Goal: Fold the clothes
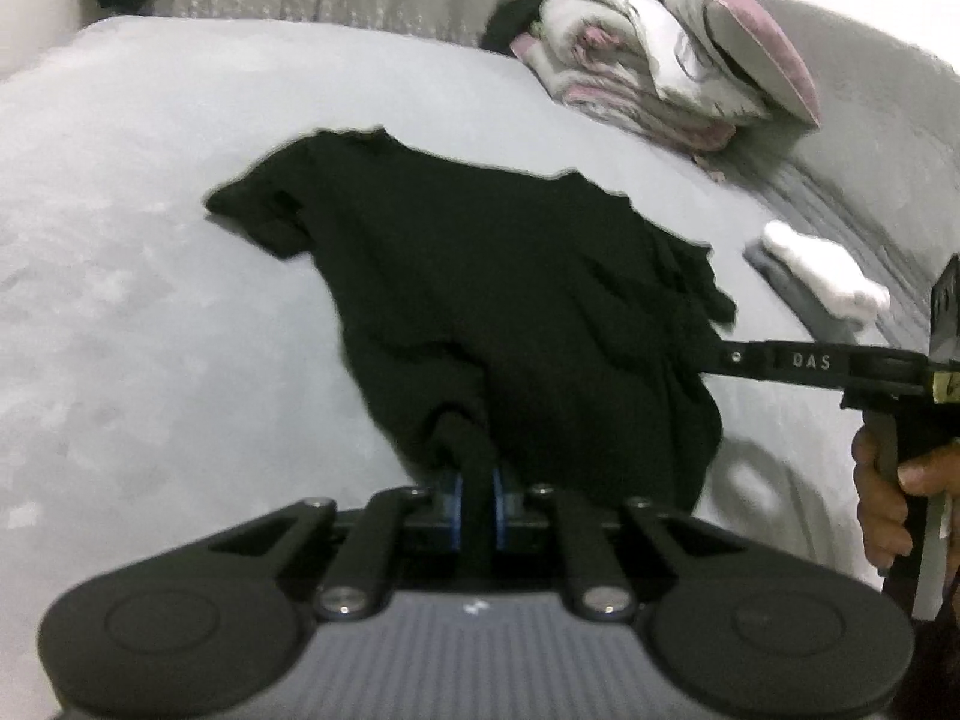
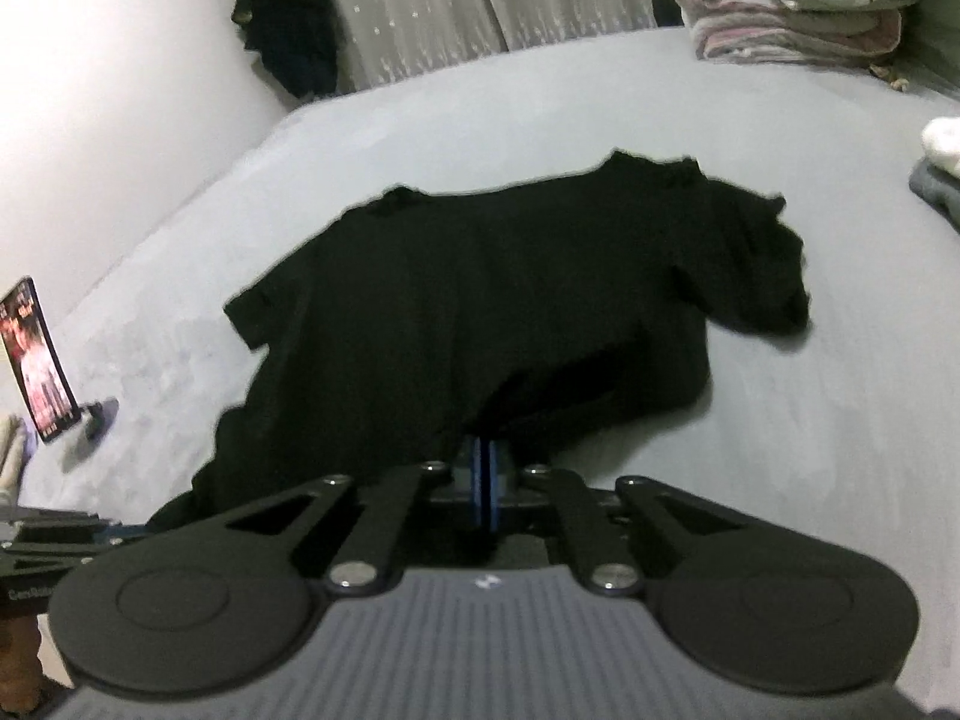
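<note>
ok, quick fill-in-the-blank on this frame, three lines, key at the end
1. The garment being folded is a ____ T-shirt.
2. The left gripper is shut on the shirt's near ____.
3. The shirt lies on a grey ____.
4. A ____ stands propped at the bed's left.

Missing: black; edge; bed; phone

A bedroom at home, seen from the tools in my hands.

I am working over a wide bed (image 2: 600, 96) under a pale grey sheet, which fills most of both views. At its far corner sits a stack of folded blankets (image 1: 612, 54) in white and pink with a pillow (image 1: 738, 30) leaning on top. Sheer patterned curtains (image 2: 420, 6) hang behind the bed, and dark clothing (image 2: 288, 18) hangs on the wall beside them. A phone (image 2: 39, 360) stands propped on a small stand at the left edge of the bed, its screen lit; the picture there is too blurred for me to read.
</note>
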`<state>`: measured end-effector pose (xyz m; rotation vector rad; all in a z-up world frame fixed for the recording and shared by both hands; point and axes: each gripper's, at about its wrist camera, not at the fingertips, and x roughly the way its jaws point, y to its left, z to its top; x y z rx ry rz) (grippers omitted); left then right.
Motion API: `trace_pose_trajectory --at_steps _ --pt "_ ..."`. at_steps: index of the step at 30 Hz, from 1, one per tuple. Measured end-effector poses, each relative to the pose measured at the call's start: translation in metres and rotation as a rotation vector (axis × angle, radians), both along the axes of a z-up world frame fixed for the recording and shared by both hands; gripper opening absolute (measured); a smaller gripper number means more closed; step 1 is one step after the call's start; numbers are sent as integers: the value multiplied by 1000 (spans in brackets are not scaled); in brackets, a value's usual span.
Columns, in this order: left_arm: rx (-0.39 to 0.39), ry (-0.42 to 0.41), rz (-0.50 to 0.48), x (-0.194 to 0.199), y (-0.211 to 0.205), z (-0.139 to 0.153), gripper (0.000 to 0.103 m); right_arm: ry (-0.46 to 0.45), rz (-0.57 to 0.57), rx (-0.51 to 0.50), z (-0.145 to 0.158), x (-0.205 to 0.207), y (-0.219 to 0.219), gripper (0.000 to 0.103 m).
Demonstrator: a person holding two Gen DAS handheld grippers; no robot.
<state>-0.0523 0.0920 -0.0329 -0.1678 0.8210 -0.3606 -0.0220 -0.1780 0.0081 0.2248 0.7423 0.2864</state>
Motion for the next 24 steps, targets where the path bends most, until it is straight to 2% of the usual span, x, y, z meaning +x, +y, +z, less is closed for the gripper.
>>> trace_pose_trajectory --at_steps 6,11,14,16,18,24 --pt "6 -29 82 11 19 5 9 -58 -13 7 7 16 7 2" --pt "52 -30 104 19 24 1 10 -46 -57 -4 -3 23 5 2" --pt "77 -31 71 20 20 1 16 -30 -73 7 -7 26 0 2" --pt "92 -53 57 17 16 3 30 -35 -92 14 -7 26 -4 3" --pt "88 -72 49 15 14 6 37 -44 -112 10 -4 24 -7 14" --pt "71 -138 10 7 3 18 47 -6 -99 17 -2 18 -13 15"
